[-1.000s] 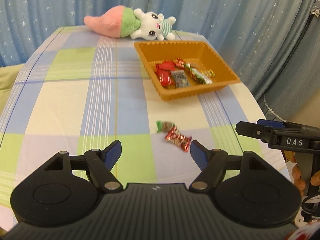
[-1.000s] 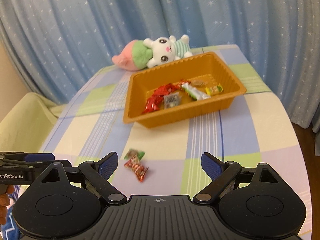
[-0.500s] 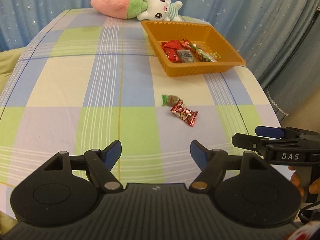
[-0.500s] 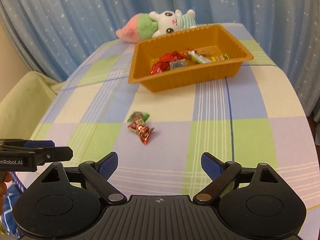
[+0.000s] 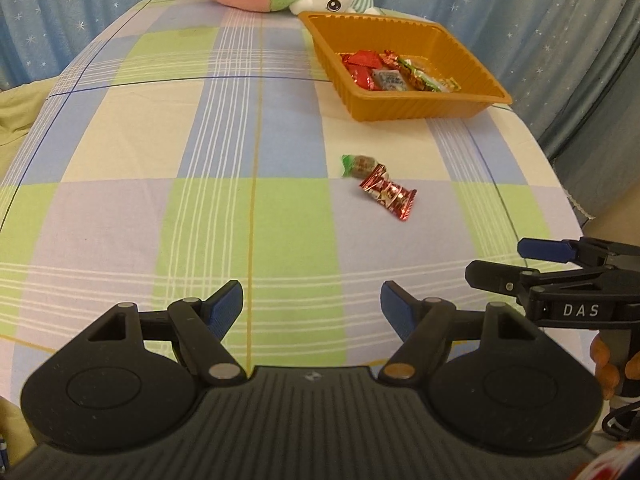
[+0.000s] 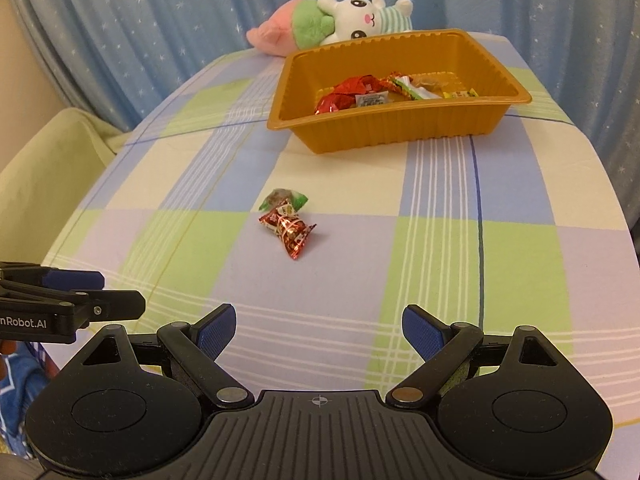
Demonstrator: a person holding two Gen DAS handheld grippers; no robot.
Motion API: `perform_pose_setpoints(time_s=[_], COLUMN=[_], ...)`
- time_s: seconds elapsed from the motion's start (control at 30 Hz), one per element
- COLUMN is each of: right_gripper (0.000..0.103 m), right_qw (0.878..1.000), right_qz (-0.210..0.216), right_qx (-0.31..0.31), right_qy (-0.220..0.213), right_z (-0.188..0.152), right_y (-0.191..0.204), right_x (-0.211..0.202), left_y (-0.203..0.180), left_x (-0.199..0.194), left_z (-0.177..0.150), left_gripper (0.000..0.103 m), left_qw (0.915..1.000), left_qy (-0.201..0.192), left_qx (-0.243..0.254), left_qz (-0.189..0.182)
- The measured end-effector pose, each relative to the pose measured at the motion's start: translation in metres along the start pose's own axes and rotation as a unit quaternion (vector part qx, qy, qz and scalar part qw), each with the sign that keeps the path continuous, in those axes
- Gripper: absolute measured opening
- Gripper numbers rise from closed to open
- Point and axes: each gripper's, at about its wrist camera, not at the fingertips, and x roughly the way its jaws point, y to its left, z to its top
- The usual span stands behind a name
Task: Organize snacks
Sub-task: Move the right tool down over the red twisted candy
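I held my left gripper [image 5: 312, 300] and my right gripper [image 6: 318, 326] above the near end of the checked tablecloth [image 5: 132, 216], both spread wide with nothing between their pads. A red-wrapped candy [image 6: 290, 232] lay touching a green-wrapped candy [image 6: 284, 199] mid-table, well short of the orange tray [image 6: 400, 136] holding other snacks [image 6: 360, 94].

The tablecloth [image 5: 248, 160] is matt woven cloth. The orange tray [image 6: 384, 136] looks like smooth, slightly glossy plastic with ribbed walls. The red candy [image 6: 290, 232] has shiny crinkled foil, and the toy [image 6: 332, 20] is soft plush.
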Motion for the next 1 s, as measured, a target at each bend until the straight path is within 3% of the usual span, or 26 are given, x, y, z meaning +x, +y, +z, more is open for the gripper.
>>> perform_pose_setpoints(time_s=[0.63,0.8,1.0], right_gripper=[0.088,0.071,0.058], right_qw=[0.997,0.995,0.99], right_qz=[0.014,0.021,0.031], right_qx=[-0.069,-0.1,-0.132], right_qy=[-0.007,-0.017,-0.024], right_z=[0.008,0.014,0.025], right_y=[0.011,0.017,0.024], right_x=[0.028,0.04,0.054], left_y=[0.004,0.008,0.013], left_x=[0.022,0.028,0.036], left_z=[0.006,0.01,0.017], left_gripper=[0.074,0.074,0.074], left_qw=[0.9993,0.999,0.9987], left_qy=[0.015,0.014,0.015], left_qx=[0.011,0.015,0.016], left_qz=[0.032,0.039,0.046])
